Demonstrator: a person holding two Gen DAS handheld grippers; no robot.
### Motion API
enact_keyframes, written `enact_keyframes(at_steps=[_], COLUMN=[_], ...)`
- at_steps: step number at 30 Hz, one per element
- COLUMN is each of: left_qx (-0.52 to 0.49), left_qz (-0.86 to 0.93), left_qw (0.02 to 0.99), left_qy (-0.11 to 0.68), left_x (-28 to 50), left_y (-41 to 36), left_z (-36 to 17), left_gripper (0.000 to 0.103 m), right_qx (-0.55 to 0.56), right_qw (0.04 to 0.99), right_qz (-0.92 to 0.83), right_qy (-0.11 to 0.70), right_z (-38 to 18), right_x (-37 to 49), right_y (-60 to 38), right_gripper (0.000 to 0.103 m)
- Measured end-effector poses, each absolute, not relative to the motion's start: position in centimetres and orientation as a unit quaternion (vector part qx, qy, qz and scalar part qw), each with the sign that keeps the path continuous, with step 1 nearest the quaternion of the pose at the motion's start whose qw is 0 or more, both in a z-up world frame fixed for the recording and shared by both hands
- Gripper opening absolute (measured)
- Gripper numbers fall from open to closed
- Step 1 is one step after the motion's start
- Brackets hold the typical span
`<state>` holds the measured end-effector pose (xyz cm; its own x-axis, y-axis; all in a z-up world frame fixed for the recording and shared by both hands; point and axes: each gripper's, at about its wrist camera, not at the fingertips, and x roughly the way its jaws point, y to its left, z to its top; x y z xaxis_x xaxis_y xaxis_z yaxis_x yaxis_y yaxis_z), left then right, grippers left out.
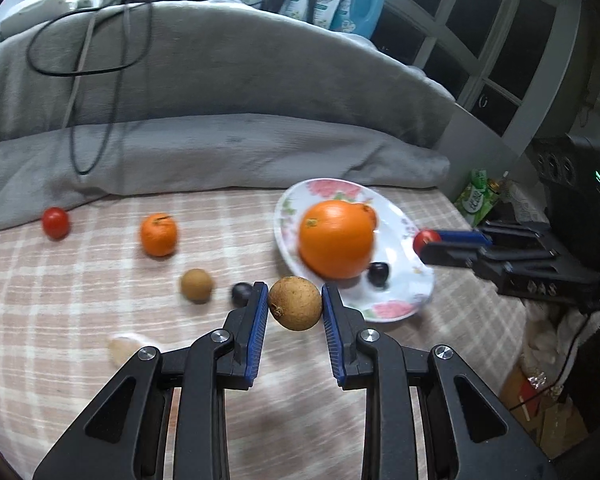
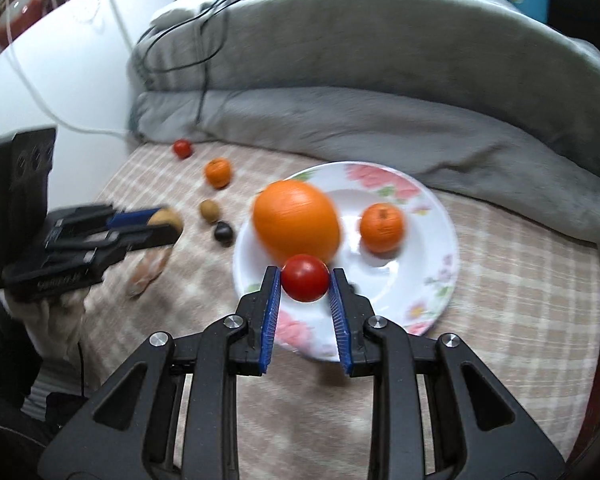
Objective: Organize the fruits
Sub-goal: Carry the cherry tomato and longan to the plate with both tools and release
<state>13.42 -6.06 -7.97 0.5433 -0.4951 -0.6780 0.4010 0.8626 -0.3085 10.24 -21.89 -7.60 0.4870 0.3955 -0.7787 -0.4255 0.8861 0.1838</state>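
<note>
A brown longan is clamped between the pads of the left gripper, and a cherry tomato is pinched in the right gripper. Just beyond both sets of jaws, the floral plate is seen, already loaded with a large orange and a mandarin. Each fruit is best carried low over a bare patch of plate and released gently, so that rolling is prevented. Farther left of the jaws, loose fruit is left on the checked cloth.
</note>
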Motion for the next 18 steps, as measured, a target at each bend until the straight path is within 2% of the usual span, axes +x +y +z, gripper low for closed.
enact_keyframes(at_steps=[18], left_qx=[-0.012], left_qz=[-0.293], left_qw=[0.874], left_qy=[0.389], left_x=[12.7], left_y=[-14.0], left_z=[-7.7], left_gripper=[0.026], right_qx=[0.011], right_qw=[0.872], right_qz=[0.205], right_qy=[0.445], right_z=[-8.4], right_x=[14.7], right_y=[-25.5], right_gripper=[0.026])
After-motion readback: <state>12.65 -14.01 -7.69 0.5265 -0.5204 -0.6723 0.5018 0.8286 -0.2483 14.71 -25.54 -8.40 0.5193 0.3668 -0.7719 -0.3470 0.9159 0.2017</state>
